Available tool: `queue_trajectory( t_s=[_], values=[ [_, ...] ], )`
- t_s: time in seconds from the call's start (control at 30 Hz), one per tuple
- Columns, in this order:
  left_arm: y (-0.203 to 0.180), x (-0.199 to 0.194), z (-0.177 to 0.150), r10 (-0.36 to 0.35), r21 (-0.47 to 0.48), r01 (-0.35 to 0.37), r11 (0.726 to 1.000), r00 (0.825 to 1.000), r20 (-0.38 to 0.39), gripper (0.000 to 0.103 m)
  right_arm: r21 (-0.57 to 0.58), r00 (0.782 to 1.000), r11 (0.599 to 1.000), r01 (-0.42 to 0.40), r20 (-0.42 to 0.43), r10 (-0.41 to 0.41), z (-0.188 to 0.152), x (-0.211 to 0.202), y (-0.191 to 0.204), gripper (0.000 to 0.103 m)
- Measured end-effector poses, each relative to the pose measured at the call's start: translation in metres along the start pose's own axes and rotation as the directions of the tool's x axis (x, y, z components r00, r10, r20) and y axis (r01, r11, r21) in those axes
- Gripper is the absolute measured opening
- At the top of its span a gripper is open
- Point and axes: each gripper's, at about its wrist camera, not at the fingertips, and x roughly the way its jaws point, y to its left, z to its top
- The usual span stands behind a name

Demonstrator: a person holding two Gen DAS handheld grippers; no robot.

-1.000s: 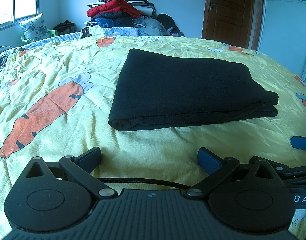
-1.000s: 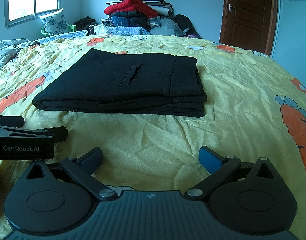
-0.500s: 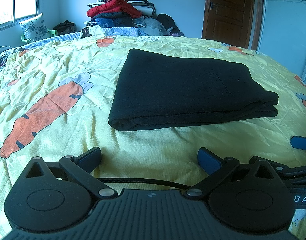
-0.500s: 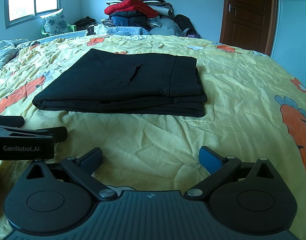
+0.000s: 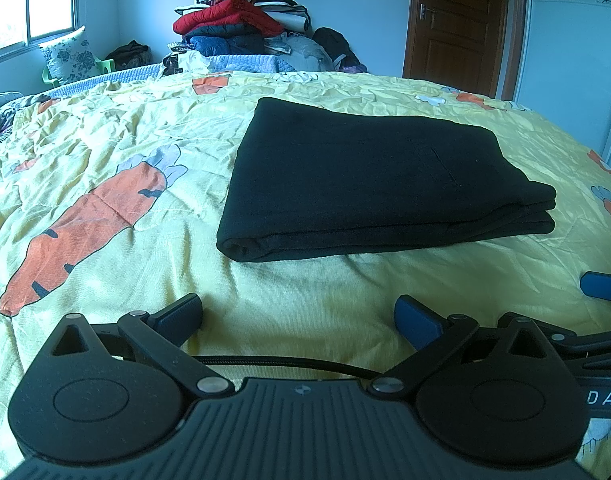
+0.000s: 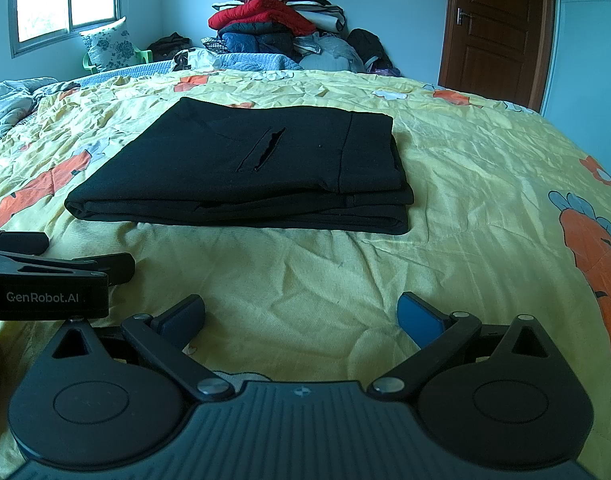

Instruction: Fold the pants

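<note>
I am holding the left gripper with its jaws spread wide and gripping nothing, low over the bedsheet. The right gripper is sitting the same way, jaws wide apart and empty, with only wrinkled yellow fabric showing between its blue pads.

In the right wrist view I am seeing the left gripper's side coming in from the left edge, just beside my right one. In the left wrist view the tip of one blue pad of the right gripper is poking in at the right edge.

Ahead of both grippers, apart from them, the pants are lying folded into a flat black rectangle of several layers in the middle of the bed. From the right wrist view the pants are showing a slit pocket on top and stacked edges along the near and right sides.

The bedsheet is showing orange carrot prints to the left of the pants. Beyond the bed a pile of clothes is leaning against the far wall, with a brown door to its right and a window to its left.
</note>
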Motion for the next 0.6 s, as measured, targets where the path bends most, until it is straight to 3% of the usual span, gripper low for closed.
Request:
queue_trajectory(
  t_s=[0.6],
  values=[
    [0.0002,-0.0001,-0.0001,0.0,0.0,0.0,1.0,1.0,0.0,0.103,0.005,1.0,1.0,0.008,0.001,-0.008,0.0001,0.0003,-0.0001,0.103]
  ],
)
